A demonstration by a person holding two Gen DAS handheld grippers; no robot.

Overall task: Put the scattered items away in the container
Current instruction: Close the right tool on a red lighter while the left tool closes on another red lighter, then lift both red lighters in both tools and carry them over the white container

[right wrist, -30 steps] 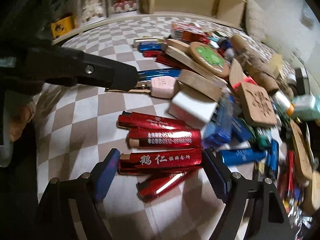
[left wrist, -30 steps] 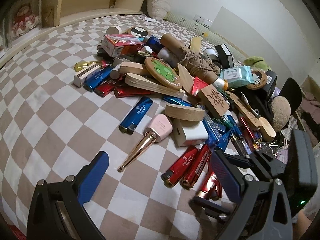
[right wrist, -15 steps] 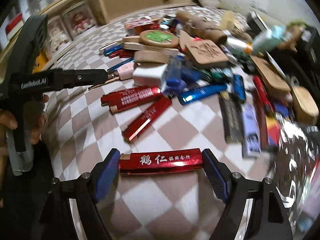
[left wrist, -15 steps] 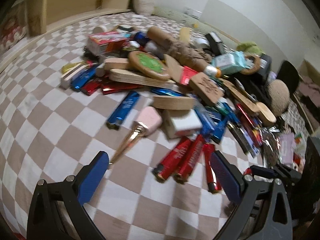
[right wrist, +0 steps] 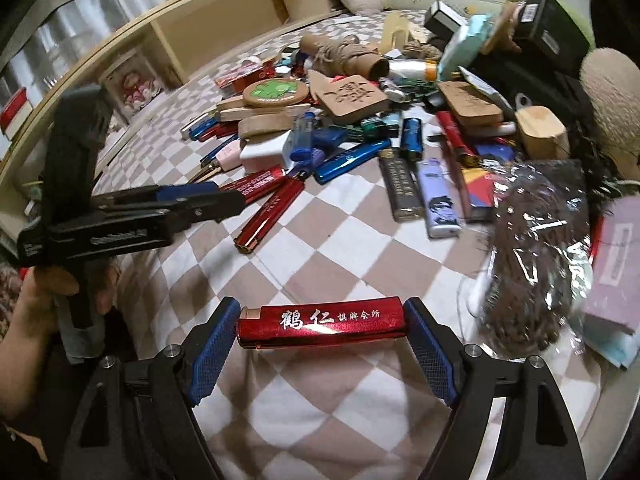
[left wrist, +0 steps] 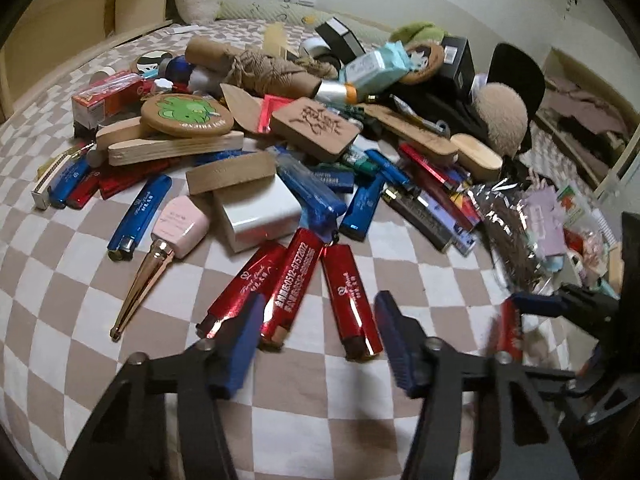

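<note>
My right gripper (right wrist: 320, 340) is shut end-to-end on a red lighter with white Chinese characters (right wrist: 320, 322), held above the checkered bedsheet. It also shows at the right of the left wrist view (left wrist: 510, 328). My left gripper (left wrist: 316, 344) is open, low over three red lighters (left wrist: 296, 276); its left finger (left wrist: 236, 344) overlaps the leftmost one. It shows in the right wrist view (right wrist: 192, 200), held by a hand. No container is clearly in view.
A dense pile covers the bed: blue lighters (left wrist: 140, 216), a white charger (left wrist: 260, 212), a pink bottle (left wrist: 176, 228), wooden pieces (left wrist: 316, 128), a cord-wrapped tube (left wrist: 256, 68), a foil bag (right wrist: 536, 264), black boxes (right wrist: 552, 28). Wooden shelves (right wrist: 224, 28) stand behind.
My right gripper has lifted the red lighter away from the others and swung right. My left gripper has moved forward and down to the three red lighters, its fingers closer together.
</note>
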